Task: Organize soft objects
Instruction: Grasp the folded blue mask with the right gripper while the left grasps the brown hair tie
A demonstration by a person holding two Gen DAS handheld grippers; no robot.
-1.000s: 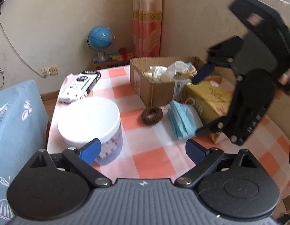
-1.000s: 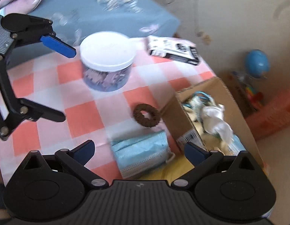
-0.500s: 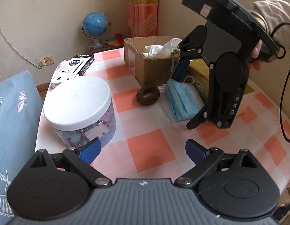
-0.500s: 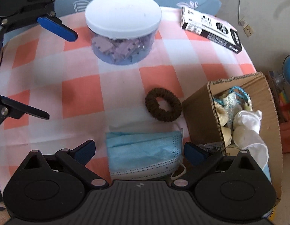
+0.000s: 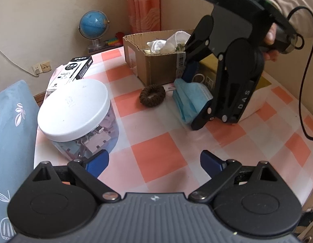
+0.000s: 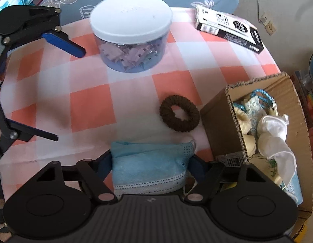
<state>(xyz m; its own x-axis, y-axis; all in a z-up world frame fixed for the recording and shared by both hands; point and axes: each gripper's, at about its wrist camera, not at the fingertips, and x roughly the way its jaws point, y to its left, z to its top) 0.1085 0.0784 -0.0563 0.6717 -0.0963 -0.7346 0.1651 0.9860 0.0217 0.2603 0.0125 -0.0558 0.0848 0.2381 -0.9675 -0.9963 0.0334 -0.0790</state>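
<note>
Right tool (image 6: pixel 151 167) is down over the masks (image 6: pixel 150 166), jaws closing with the blue stack between them, a pad at each short end, though the squeeze doesn't look firm yet, so call it closing, not clenched. The masks lie flat on the checked worktop (image 6: pixel 91 109), just beside the box (image 6: pixel 217 121) that already holds other soft bits. The brown scrunchie (image 6: pixel 179 115) sits right next to them, close to the box wall, waiting its turn. To do this well, I'd say keep the pads low so they catch the whole stack and not just the top sheet, squeeze gently till the pile bunches, then lift straight up before swinging over the box rim; watch the ear loops for snagging. Left tool (image 5: pixel 154 162) hangs released, nothing between its pads, over the worktop near the jar (image 5: pixel 75 111), well apart from the action
</note>
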